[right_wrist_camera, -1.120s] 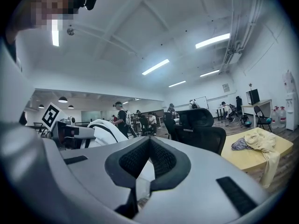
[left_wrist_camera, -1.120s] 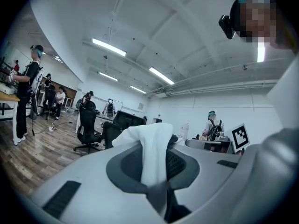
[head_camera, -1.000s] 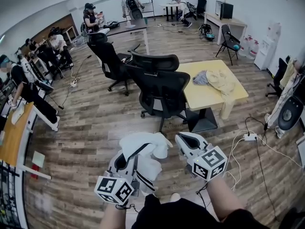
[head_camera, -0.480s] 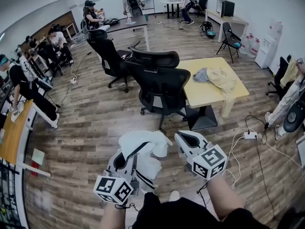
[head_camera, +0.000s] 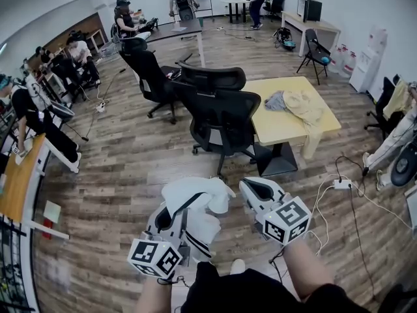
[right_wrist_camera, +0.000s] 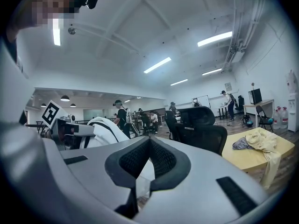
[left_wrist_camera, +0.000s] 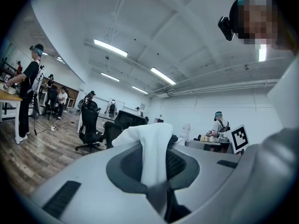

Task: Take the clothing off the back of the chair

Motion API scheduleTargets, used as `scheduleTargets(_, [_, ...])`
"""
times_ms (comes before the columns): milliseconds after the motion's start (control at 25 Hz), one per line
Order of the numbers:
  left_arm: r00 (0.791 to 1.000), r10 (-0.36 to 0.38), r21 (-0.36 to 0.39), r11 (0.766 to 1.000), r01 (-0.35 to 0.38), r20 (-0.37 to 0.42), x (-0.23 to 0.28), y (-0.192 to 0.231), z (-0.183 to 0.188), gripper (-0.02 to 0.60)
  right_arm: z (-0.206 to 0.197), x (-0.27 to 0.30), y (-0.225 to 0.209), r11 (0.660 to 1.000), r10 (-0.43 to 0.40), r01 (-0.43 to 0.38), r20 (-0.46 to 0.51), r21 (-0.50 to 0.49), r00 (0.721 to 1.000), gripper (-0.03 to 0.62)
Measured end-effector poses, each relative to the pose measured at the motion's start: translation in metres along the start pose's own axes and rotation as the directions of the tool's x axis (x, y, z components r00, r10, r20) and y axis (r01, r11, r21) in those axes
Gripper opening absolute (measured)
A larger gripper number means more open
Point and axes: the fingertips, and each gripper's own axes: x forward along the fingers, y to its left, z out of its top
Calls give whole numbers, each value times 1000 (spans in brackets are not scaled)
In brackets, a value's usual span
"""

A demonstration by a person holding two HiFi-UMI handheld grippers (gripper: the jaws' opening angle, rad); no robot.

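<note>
My left tongs (head_camera: 184, 204) are clamped on the white garment (head_camera: 195, 197). In the left gripper view a fold of the cloth runs down between the two pads and is pinched there. My right tongs (head_camera: 250, 186) are together and hold nothing. They are just beside the left ones, in front of my body and above the wooden floor (head_camera: 130, 168).

The garment has dark stripes and lies in a loose bundle over the left tongs, well apart from the black chair (head_camera: 225, 119), whose back is bare. So I judge that the clothing is already off the chair.

The garment looks light and very soft. It will not keep any shape; it will sag, and a loose end can slip down or catch on something. A pinch on one thin fold is enough for the weight, but I think a thicker fold, such as a seam or the collar, is safer.

Further away, a yellow surface (head_camera: 280, 135) carries some beige clothes (head_camera: 303, 109).
</note>
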Motion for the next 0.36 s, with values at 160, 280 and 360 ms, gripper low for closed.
scheduleTargets(160, [1000,1,3,1000,-1,0,-1,0,1,67,1,-1,1,1000,-6,6,-1,2,1000,12])
scheduleTargets(280, [1000,0,6,1000,0,-1,0,0,0,67,-1,-1,0,1000,-6,6,-2,2,1000,12])
scheduleTargets(360, [1000,-2,8,1000,2,-1,1,-1,0,67,-1,-1,-1,1000,-6,6,-2,1,1000,12])
